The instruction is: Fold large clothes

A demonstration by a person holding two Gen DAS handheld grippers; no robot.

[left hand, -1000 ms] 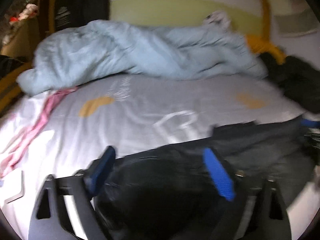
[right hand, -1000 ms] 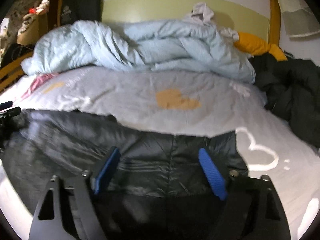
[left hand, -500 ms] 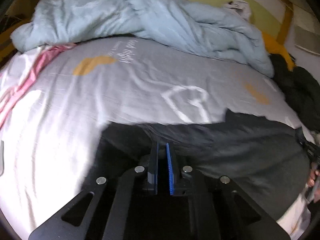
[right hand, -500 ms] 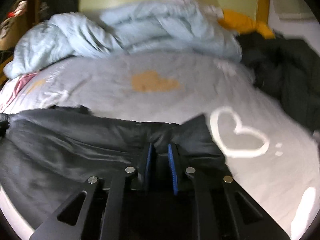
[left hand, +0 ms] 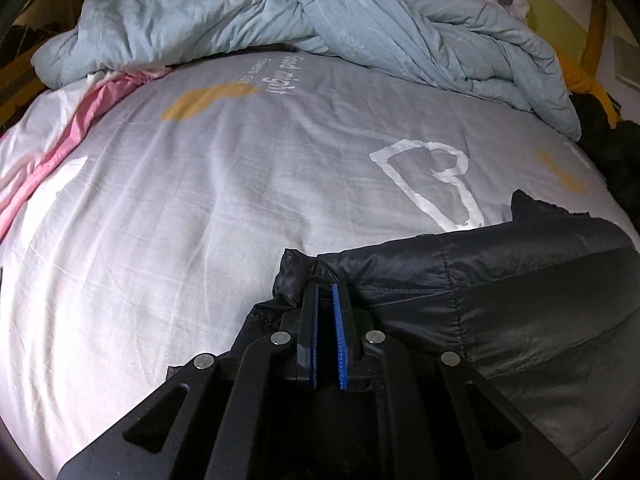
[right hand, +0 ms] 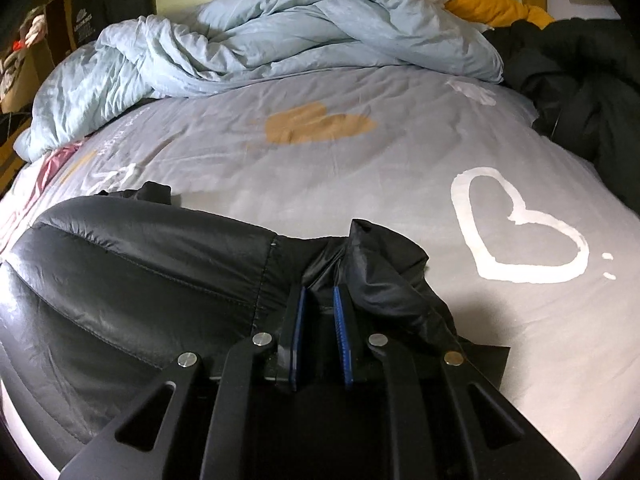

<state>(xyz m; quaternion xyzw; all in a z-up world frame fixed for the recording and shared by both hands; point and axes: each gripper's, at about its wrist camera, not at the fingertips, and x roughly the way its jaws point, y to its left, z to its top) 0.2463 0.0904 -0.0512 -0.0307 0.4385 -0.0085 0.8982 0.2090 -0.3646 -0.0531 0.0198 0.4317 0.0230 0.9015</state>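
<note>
A black quilted jacket point(left hand: 500, 292) lies on the near part of the grey bedsheet point(left hand: 224, 184). My left gripper point(left hand: 325, 292) is shut on the jacket's left edge, with black fabric bunched between the blue pads. In the right wrist view the jacket point(right hand: 140, 264) spreads to the left, and my right gripper point(right hand: 319, 294) is shut on its right edge, where the fabric puckers up around the fingers. The part of the jacket under each gripper body is hidden.
A crumpled light blue duvet point(left hand: 320, 24) lies across the far side of the bed. A pink and white cloth point(left hand: 72, 132) lies at the left. A pile of dark clothes point(right hand: 580, 80) and an orange pillow point(right hand: 492, 8) sit at the far right.
Both grippers were open over the jacket a second ago. Both closed on its edges and have since carried the fabric forward over the sheet.
</note>
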